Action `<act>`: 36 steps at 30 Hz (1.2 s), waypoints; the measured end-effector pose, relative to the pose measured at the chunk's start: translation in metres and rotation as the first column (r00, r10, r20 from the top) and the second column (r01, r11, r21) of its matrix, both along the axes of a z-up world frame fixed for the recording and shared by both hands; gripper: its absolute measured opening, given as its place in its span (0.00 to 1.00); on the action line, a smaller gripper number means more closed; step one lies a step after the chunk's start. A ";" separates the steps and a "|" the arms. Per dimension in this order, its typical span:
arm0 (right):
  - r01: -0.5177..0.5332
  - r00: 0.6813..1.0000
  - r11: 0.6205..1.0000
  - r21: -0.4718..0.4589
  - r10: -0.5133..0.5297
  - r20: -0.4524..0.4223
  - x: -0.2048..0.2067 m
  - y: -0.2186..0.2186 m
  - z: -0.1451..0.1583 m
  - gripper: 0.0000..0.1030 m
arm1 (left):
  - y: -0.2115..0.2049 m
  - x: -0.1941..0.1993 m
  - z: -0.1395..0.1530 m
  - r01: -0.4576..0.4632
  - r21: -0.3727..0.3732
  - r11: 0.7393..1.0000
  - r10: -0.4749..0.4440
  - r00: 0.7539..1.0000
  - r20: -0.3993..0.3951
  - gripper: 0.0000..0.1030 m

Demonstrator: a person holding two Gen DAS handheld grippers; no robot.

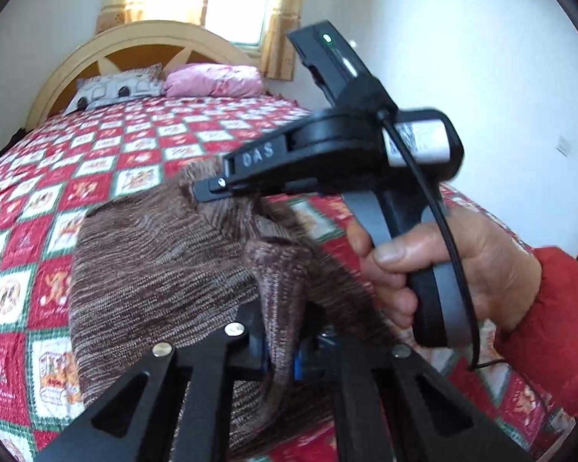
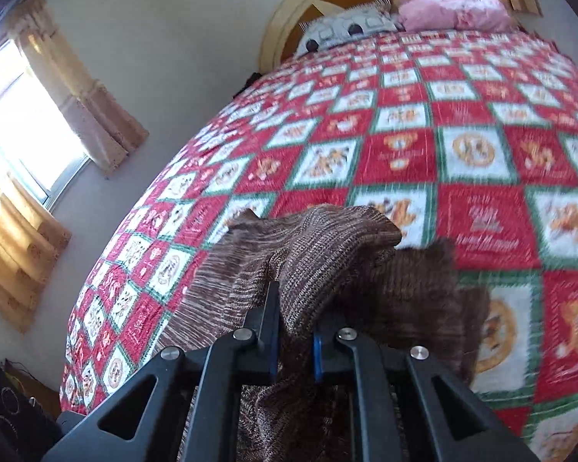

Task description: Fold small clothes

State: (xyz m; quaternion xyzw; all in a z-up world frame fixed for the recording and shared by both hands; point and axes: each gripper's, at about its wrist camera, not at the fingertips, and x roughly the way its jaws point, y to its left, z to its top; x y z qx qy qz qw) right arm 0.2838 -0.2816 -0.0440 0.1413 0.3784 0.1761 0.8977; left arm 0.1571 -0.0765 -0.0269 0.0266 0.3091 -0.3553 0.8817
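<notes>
A brown knit garment lies bunched on the bed, partly lifted off the quilt. My left gripper is shut on a fold of it at the bottom of the left wrist view. My right gripper, held by a hand in a red sleeve, pinches the garment's far upper edge. In the right wrist view the same knit garment drapes over my right gripper, whose jaws are shut on a thick fold. Fabric hides the pads of both grippers.
The bed carries a red, white and green patchwork quilt. A patterned pillow and a pink pillow lie by the arched headboard. Curtained windows are on the walls. A dark object sits on the floor beside the bed.
</notes>
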 end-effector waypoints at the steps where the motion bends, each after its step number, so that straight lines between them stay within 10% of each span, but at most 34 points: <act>1: 0.003 1.000 1.000 -0.010 -0.003 0.005 -0.002 -0.003 0.004 0.11 | -0.003 -0.001 0.001 0.014 0.000 1.000 -0.014 1.000 0.005 0.08; 9: 0.059 0.993 0.994 -0.092 -0.068 -0.100 -0.011 -0.038 -0.038 0.12 | -0.045 -0.008 -0.023 0.076 0.065 0.995 -0.074 0.997 -0.033 0.08; 25: 0.157 0.986 0.984 0.086 -0.151 -0.076 -0.050 -0.069 -0.038 0.17 | -0.018 -0.029 -0.021 0.080 0.105 0.991 -0.073 0.995 -0.066 0.18; 30: 0.130 0.990 0.991 -0.025 -0.129 0.050 -0.103 -0.052 -0.012 0.17 | 0.023 -0.020 0.000 -0.017 0.000 1.000 0.017 0.994 -0.109 0.39; 36: 0.026 1.000 0.996 -0.082 -0.026 0.013 -0.113 -0.014 -0.014 0.17 | 0.020 0.007 -0.010 -0.139 0.155 0.978 0.153 0.985 -0.083 0.39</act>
